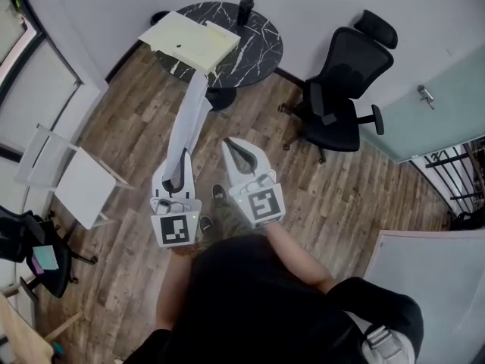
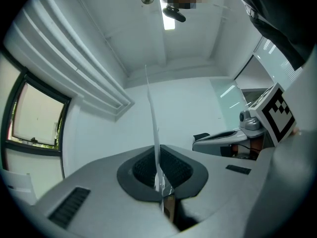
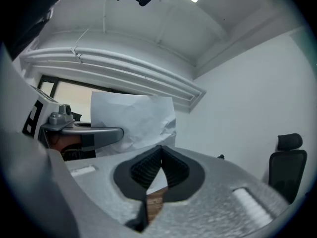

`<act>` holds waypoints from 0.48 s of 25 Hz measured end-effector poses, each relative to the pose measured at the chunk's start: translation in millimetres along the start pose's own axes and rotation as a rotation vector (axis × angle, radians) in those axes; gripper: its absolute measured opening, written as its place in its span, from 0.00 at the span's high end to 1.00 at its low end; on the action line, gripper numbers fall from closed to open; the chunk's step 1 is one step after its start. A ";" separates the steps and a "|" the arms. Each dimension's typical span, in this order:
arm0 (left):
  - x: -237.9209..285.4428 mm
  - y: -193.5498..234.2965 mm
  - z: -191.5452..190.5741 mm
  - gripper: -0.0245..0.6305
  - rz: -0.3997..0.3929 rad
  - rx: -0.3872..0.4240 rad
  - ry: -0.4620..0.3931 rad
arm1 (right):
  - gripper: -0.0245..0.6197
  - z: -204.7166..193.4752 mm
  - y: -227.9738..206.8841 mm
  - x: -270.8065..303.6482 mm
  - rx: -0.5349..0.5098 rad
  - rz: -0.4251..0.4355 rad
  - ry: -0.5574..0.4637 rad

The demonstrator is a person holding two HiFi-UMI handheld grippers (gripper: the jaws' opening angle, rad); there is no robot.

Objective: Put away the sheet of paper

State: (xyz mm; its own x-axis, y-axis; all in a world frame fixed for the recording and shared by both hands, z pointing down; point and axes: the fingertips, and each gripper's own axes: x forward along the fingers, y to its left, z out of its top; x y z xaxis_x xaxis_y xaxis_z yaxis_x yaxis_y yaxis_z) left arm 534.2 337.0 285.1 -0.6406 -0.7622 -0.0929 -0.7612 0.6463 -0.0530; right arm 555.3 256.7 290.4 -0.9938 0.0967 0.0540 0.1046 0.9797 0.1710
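My left gripper (image 1: 183, 156) is shut on the bottom edge of a white sheet of paper (image 1: 190, 116). The sheet stands upright and shows edge-on as a thin strip reaching toward the round table. In the left gripper view the paper (image 2: 151, 113) rises as a thin line from between the closed pads of the left gripper (image 2: 159, 157). My right gripper (image 1: 232, 144) hangs just to the right, shut with nothing in it. In the right gripper view the pads of the right gripper (image 3: 159, 150) meet at the tip, and the creased paper (image 3: 133, 119) shows broadside beyond them.
A round black marble table (image 1: 261, 40) stands ahead against the wall. It carries a cream flat box (image 1: 189, 40) and a dark bottle (image 1: 245, 8). A black office chair (image 1: 341, 101) is at the right and a white folding chair (image 1: 76, 180) at the left. The floor is wood.
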 end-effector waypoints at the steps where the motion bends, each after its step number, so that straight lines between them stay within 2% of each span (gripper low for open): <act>1: 6.2 2.2 -2.6 0.95 0.004 0.003 0.008 | 0.96 -2.2 -2.6 7.0 0.006 0.010 0.001; 7: 58.5 11.5 -16.4 0.95 0.007 0.022 0.062 | 0.96 -12.6 -43.0 46.4 0.031 0.018 -0.010; 12: 112.9 11.3 -25.2 0.95 -0.008 0.040 0.083 | 0.96 -35.2 -106.2 68.7 0.035 0.005 0.011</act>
State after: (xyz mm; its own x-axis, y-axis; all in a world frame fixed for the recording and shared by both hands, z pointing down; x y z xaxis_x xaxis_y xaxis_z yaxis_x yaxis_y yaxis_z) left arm 450.7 257.4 299.1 -0.6421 -0.7665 -0.0101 -0.7626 0.6401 -0.0932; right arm 477.2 153.1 310.6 -0.9929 0.0996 0.0658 0.1078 0.9848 0.1359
